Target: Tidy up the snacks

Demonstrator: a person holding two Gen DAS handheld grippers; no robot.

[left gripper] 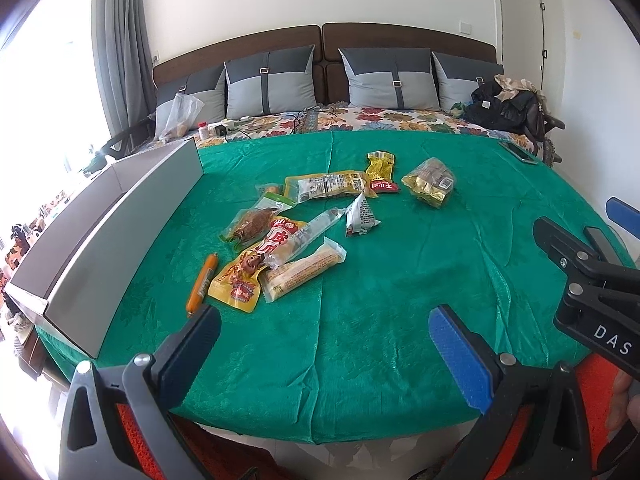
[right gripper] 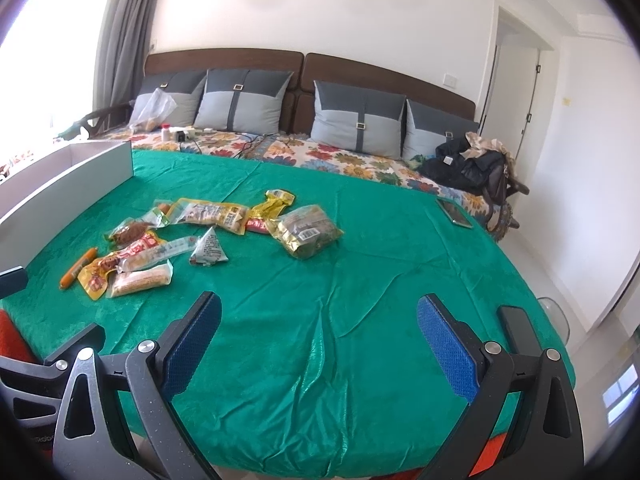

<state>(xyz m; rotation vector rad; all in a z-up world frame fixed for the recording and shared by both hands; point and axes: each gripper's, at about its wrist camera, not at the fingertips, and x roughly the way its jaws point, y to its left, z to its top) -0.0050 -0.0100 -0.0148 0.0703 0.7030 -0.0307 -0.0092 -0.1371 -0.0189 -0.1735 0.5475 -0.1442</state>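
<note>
Several snack packets lie loose on the green cloth point(left gripper: 380, 280). Among them are an orange sausage stick point(left gripper: 202, 284), a yellow pouch point(left gripper: 240, 280), a wafer bar point(left gripper: 304, 270), a triangular packet point(left gripper: 360, 216), a gold bag point(left gripper: 430, 182) and a long clear packet point(left gripper: 332, 186). A grey open box point(left gripper: 120, 220) stands at the left edge. My left gripper point(left gripper: 324, 344) is open above the near cloth, empty. My right gripper point(right gripper: 320, 332) is open too, empty, short of the gold bag point(right gripper: 308, 232) and sausage stick point(right gripper: 78, 268). The right gripper point(left gripper: 576, 248) also shows in the left wrist view.
A phone point(right gripper: 454, 212) lies at the cloth's far right corner. Behind are a floral bedspread point(right gripper: 320, 156), grey pillows point(left gripper: 392, 78), a black bag point(left gripper: 508, 106), cables, a small bottle point(left gripper: 204, 130) and a plastic bag point(left gripper: 180, 114). A curtain and bright window are left.
</note>
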